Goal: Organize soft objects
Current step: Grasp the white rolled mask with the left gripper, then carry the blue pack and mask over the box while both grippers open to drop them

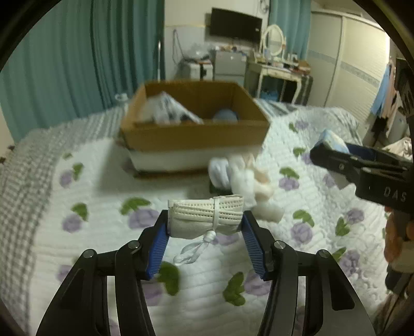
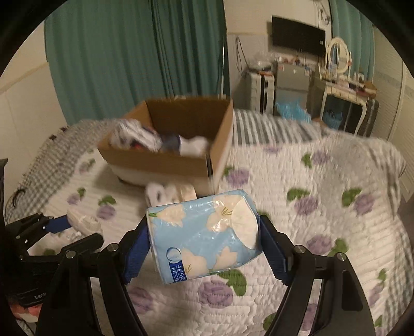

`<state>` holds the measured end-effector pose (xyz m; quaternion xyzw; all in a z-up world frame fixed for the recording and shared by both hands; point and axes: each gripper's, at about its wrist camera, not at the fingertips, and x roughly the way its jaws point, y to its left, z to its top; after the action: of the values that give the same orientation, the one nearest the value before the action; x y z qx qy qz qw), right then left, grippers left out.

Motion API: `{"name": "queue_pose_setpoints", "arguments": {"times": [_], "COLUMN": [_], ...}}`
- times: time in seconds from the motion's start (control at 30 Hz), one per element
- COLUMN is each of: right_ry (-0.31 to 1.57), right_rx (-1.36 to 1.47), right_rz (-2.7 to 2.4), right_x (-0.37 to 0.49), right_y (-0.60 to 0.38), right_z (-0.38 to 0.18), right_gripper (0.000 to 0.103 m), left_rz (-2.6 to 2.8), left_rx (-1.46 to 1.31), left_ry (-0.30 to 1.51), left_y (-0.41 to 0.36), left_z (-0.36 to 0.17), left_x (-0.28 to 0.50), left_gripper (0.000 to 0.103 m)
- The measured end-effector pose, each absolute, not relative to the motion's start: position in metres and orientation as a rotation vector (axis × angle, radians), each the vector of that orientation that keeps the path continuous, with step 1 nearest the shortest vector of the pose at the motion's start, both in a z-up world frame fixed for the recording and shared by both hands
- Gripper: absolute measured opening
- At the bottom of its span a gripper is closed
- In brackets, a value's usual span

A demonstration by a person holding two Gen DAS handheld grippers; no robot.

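Clamped between blue pads: left gripper [image 1: 205, 219] on a rolled white bundle [image 1: 205, 215] tied with a ribbon, low centre of the left wrist view, held above the quilt [image 1: 103, 232]. Likewise closed: right gripper [image 2: 204, 232] around a light-blue tissue pack [image 2: 204, 232] printed with cream flowers, centre of the right wrist view, tilted and lifted off the bedspread. Same pack [image 1: 333, 140] visible at the right edge of the left view, pinched in the right gripper [image 1: 328, 148]. Cardboard box [image 1: 194, 124] in the upper centre of both views, resting on the quilt, already holding blurred soft items. Just in front of the box, a white and peach plush pile [image 1: 245, 178] lying on the quilt, blurred. Teal curtains [image 1: 77, 64] upper left; dark screen [image 1: 235, 24] on the far wall, upper centre.
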<state>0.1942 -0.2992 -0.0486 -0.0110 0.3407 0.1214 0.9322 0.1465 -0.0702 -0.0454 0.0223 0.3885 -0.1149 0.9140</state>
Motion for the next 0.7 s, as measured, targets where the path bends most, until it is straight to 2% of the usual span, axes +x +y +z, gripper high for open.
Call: {"name": "queue_pose_setpoints", "arguments": {"times": [0.23,0.4,0.53,0.7], "right_ry": [0.596,0.553,0.533,0.573], "right_rx": [-0.077,-0.085,-0.054,-0.017], "right_rz": [0.267,0.291,0.323,0.323], "right_x": [0.204,0.239,0.279,0.341], "right_y": [-0.282,-0.263,-0.254,-0.245], "right_z": [0.014,0.049,0.06,0.047], "right_gripper": [0.078,0.078,0.078,0.078], "left_rz": [-0.19,-0.174,-0.162,-0.163], "left_rx": [0.069,0.073,0.076,0.094], "left_ry": [0.696,0.622,0.57,0.559], "left_y": [-0.067,-0.063,-0.066,-0.068], "left_z": [0.012,0.049,0.061,0.052], "left_x": [0.155,0.19,0.228,0.283], "left_gripper": [0.054,0.054,0.054,0.054]}}
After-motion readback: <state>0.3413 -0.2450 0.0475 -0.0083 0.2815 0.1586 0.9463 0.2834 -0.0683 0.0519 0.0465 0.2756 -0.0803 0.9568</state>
